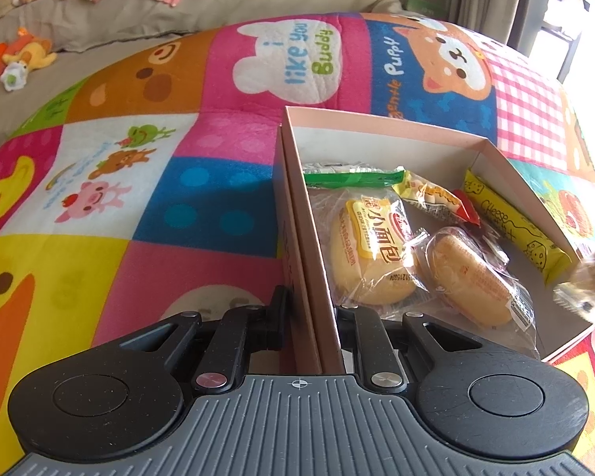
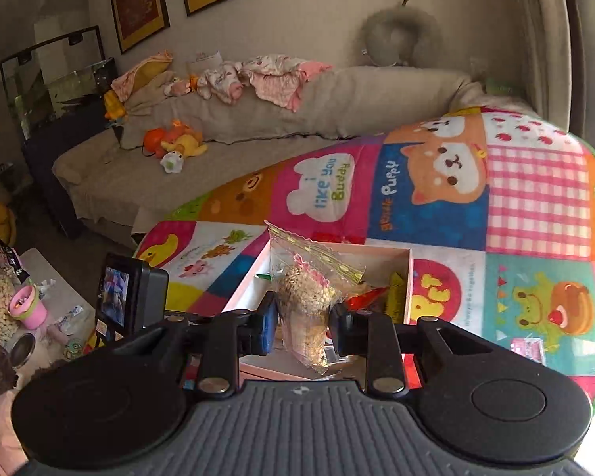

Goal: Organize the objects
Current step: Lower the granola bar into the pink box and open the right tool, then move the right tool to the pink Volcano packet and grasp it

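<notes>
A pink cardboard box (image 1: 377,139) lies open on a colourful cartoon blanket (image 1: 139,158). Inside it are two wrapped buns (image 1: 373,250) (image 1: 472,277), a green packet (image 1: 353,177), an orange-red packet (image 1: 432,196) and a yellow cheese stick (image 1: 511,226). My left gripper (image 1: 311,317) is shut on the box's near left wall. My right gripper (image 2: 303,319) is shut on a clear zip bag of a brown oat snack (image 2: 305,297), which hangs above the box (image 2: 410,277). That bag's blurred edge (image 1: 593,285) also shows at the right of the left wrist view.
A beige sofa (image 2: 337,95) with baby clothes and plush toys (image 2: 174,142) stands behind the blanket. The left gripper's camera body (image 2: 133,297) sits just left of the box. A low table (image 2: 63,297) with jars and a pink cup (image 2: 27,309) stands at the far left.
</notes>
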Demonstrator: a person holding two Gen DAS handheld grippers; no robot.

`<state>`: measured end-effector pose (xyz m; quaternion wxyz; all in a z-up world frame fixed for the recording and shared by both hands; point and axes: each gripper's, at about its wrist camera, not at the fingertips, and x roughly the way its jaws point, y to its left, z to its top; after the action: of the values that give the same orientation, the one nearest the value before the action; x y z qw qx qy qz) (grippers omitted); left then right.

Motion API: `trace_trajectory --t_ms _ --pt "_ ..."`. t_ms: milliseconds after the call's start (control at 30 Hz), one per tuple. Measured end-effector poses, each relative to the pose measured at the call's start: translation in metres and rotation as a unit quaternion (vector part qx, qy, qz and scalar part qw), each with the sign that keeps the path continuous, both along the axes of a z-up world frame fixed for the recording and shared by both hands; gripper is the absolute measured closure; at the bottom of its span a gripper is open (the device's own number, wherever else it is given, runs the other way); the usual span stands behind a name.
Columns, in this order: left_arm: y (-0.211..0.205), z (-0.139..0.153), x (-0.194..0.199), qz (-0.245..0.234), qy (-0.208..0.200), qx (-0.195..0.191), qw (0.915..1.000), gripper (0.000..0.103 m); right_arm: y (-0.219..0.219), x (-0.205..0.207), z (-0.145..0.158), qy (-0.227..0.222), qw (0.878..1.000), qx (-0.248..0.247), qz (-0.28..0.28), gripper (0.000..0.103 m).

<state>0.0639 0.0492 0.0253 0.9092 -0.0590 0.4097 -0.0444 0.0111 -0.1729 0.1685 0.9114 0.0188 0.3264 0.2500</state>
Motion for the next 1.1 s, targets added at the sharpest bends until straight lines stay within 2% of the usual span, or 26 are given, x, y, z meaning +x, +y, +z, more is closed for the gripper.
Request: trace_trajectory --t_ms 167,233,300,400,533,600,700,767,867,933,1033,1100 --pt "0.0 0.0 0.0 -0.001 0.002 -0.001 1.0 0.086 0.032 0.06 -0.021 0.086 0.995 0.014 0.041 0.076" --pt "-0.001 0.0 0.0 -0.001 0.002 0.0 1.0 0.086 0.041 0.082 -0.033 0.1 0.995 0.016 0.018 0.068" --pt "-0.001 0.0 -0.001 -0.002 0.001 0.002 1.0 0.086 0.043 0.096 -0.042 0.102 0.995 0.012 0.001 0.065" --pt "-0.001 0.0 -0.001 -0.002 0.0 0.003 1.0 0.086 0.04 0.097 -0.053 0.092 0.996 0.001 -0.017 0.064" --pt "-0.002 0.0 -0.001 0.0 0.0 0.006 1.0 0.086 0.039 0.077 -0.06 0.034 0.996 -0.073 -0.038 0.059" --pt "-0.003 0.0 -0.001 0.002 0.0 0.008 1.0 0.087 0.032 0.068 -0.059 0.015 0.995 -0.093 -0.043 0.057" --pt "-0.005 0.001 -0.001 0.002 0.001 0.014 0.9999 0.087 0.019 0.057 -0.058 -0.012 0.992 -0.111 -0.053 0.046" --pt "-0.006 0.001 -0.001 0.002 0.001 0.018 0.9998 0.087 0.01 0.052 -0.059 -0.028 0.99 -0.126 -0.064 0.043" --pt "-0.006 0.001 -0.002 0.002 0.0 0.022 0.9998 0.087 -0.011 0.049 -0.065 -0.03 0.987 -0.137 -0.079 0.034" --pt "-0.006 0.0 -0.002 0.001 -0.001 0.022 0.9998 0.087 -0.03 0.05 -0.073 -0.028 0.984 -0.148 -0.099 0.023" --pt "-0.007 0.0 -0.002 0.001 -0.002 0.022 0.9997 0.087 -0.062 0.055 -0.092 -0.018 0.974 -0.176 -0.142 0.019" --pt "-0.007 0.0 -0.002 0.001 -0.003 0.023 0.9997 0.087 -0.085 0.061 -0.108 0.005 0.969 -0.186 -0.161 0.017"
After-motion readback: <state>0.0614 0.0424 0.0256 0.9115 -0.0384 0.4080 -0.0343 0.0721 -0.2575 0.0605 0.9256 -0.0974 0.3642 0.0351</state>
